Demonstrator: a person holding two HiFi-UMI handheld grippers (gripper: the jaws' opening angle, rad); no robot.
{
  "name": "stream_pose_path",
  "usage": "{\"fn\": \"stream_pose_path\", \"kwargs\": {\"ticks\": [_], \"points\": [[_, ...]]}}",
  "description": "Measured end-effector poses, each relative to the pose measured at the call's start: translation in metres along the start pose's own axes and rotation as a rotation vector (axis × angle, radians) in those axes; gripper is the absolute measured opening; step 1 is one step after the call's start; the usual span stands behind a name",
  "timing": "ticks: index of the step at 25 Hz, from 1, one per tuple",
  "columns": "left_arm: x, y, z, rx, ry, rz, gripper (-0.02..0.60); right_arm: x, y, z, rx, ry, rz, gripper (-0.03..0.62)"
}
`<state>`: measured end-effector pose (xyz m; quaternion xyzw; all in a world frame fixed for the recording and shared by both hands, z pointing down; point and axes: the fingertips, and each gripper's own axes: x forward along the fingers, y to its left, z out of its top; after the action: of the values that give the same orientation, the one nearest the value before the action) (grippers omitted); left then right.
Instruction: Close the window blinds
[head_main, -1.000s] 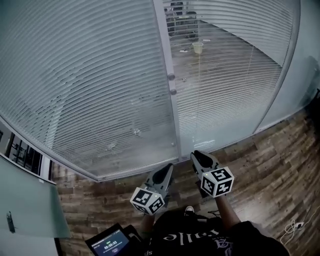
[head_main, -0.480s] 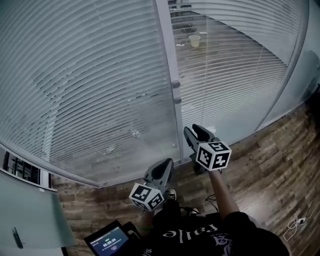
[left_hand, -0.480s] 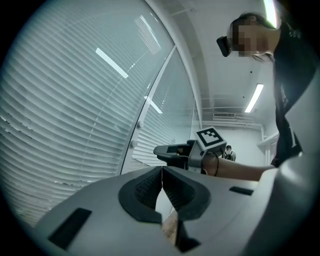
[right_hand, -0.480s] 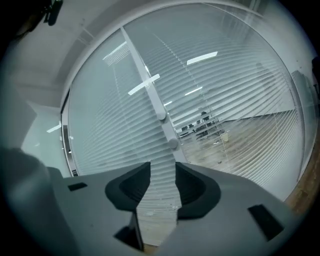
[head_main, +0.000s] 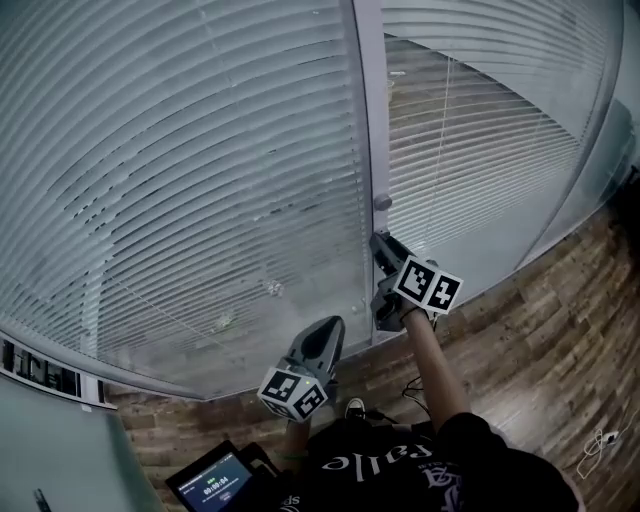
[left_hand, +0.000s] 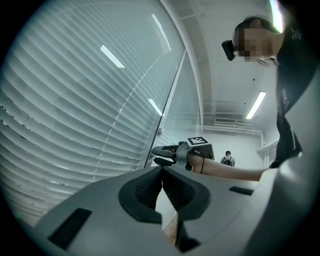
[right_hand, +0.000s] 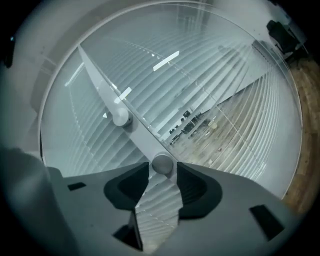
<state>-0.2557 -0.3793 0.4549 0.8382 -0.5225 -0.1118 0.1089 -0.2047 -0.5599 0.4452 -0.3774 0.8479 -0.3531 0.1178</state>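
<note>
Cool, even light; fisheye-warped edges.

White horizontal left blinds (head_main: 180, 180) fill the view from 9 to 12 o'clock, slats nearly shut. At 1 o'clock the right blinds (head_main: 480, 130) stand partly open. A round silver knob (head_main: 382, 202) sits on the frame (head_main: 368, 100) between them.

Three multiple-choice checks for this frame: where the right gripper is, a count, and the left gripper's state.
1. The right gripper is at: A) the lower knob on the window post B) a door handle C) a wall switch.
2. Round knobs on that post, right gripper view: A) one B) two C) four.
3. The left gripper has jaws: A) wide apart B) clamped on a slat C) together, empty.
Key: 1A, its opening jaws flank that knob; 2B, an upper knob sits above; 3C, the pads meet.
</note>
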Motion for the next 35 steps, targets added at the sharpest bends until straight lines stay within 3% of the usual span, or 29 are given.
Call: {"fn": "stream_pose_path", "kwargs": {"ticks": [3, 4, 5, 6, 7, 10, 11, 12, 13, 14, 19, 21, 22, 24, 25, 28, 29, 30, 31, 32, 35], "points": [[0.008, 0.018, -0.002, -0.030, 0.001, 0.003, 0.006, 0.010, -0.003, 0.005, 0.128, -0.038, 0.051, 0.155], [0.011, 0.021, -0.003, -0.035, 0.003, 0.002, 0.006, 0.010, -0.004, 0.007, 0.119, -0.038, 0.055, 0.148], [0.014, 0.022, -0.005, -0.036, 0.008, 0.001, 0.006, 0.010, -0.004, 0.007, 0.042, -0.029, 0.035, 0.137], [0.016, 0.023, -0.006, -0.036, 0.016, 0.000, 0.006, 0.010, -0.005, 0.007, -0.117, -0.011, -0.011, 0.136], [0.018, 0.023, -0.008, -0.034, 0.024, -0.003, 0.006, 0.009, -0.004, 0.007, -0.354, 0.016, -0.078, 0.135], [0.024, 0.020, -0.012, -0.026, 0.044, -0.012, 0.006, 0.008, 0.003, 0.005, -1.201, 0.106, -0.281, 0.133], [0.024, 0.019, -0.014, -0.023, 0.048, -0.015, 0.006, 0.007, 0.004, 0.003, -1.375, 0.120, -0.310, 0.133], [0.023, 0.018, -0.017, -0.022, 0.052, -0.017, 0.006, 0.007, 0.005, 0.000, -1.450, 0.122, -0.315, 0.133], [0.022, 0.017, -0.019, -0.022, 0.054, -0.018, 0.005, 0.005, 0.006, -0.003, -1.429, 0.115, -0.305, 0.133], [0.020, 0.016, -0.022, -0.024, 0.054, -0.019, 0.006, 0.003, 0.006, -0.005, -1.328, 0.102, -0.284, 0.133], [0.026, 0.015, -0.021, -0.044, 0.053, -0.020, 0.006, 0.000, 0.004, 0.006, -0.470, 0.012, -0.109, 0.136], [0.028, 0.016, -0.021, -0.052, 0.055, -0.016, 0.006, 0.001, 0.000, 0.013, -0.280, -0.013, -0.067, 0.135], [0.028, 0.016, -0.023, -0.056, 0.057, -0.014, 0.006, 0.002, -0.001, 0.013, -0.261, -0.007, -0.060, 0.135], [0.026, 0.016, -0.025, -0.059, 0.062, -0.014, 0.006, 0.002, 0.000, 0.011, -0.403, 0.032, -0.081, 0.135], [0.026, 0.017, -0.026, -0.059, 0.064, -0.013, 0.006, 0.003, 0.002, 0.010, -0.560, 0.055, -0.109, 0.135], [0.026, 0.017, -0.029, -0.054, 0.069, -0.011, 0.006, 0.003, 0.012, 0.000, -1.217, 0.111, -0.221, 0.135], [0.026, 0.017, -0.030, -0.050, 0.071, -0.009, 0.006, 0.003, 0.013, -0.003, -1.387, 0.120, -0.246, 0.135], [0.026, 0.017, -0.030, -0.047, 0.075, -0.008, 0.005, 0.003, 0.014, -0.005, -1.473, 0.119, -0.256, 0.135], [0.027, 0.017, -0.030, -0.044, 0.078, -0.006, 0.006, 0.004, 0.014, -0.003, -1.462, 0.109, -0.251, 0.135], [0.028, 0.017, -0.029, -0.044, 0.080, -0.004, 0.006, 0.004, 0.013, 0.000, -1.367, 0.097, -0.237, 0.135], [0.026, 0.017, -0.027, -0.052, 0.079, 0.004, 0.006, 0.001, 0.006, 0.002, -0.856, 0.096, -0.177, 0.136]]}}
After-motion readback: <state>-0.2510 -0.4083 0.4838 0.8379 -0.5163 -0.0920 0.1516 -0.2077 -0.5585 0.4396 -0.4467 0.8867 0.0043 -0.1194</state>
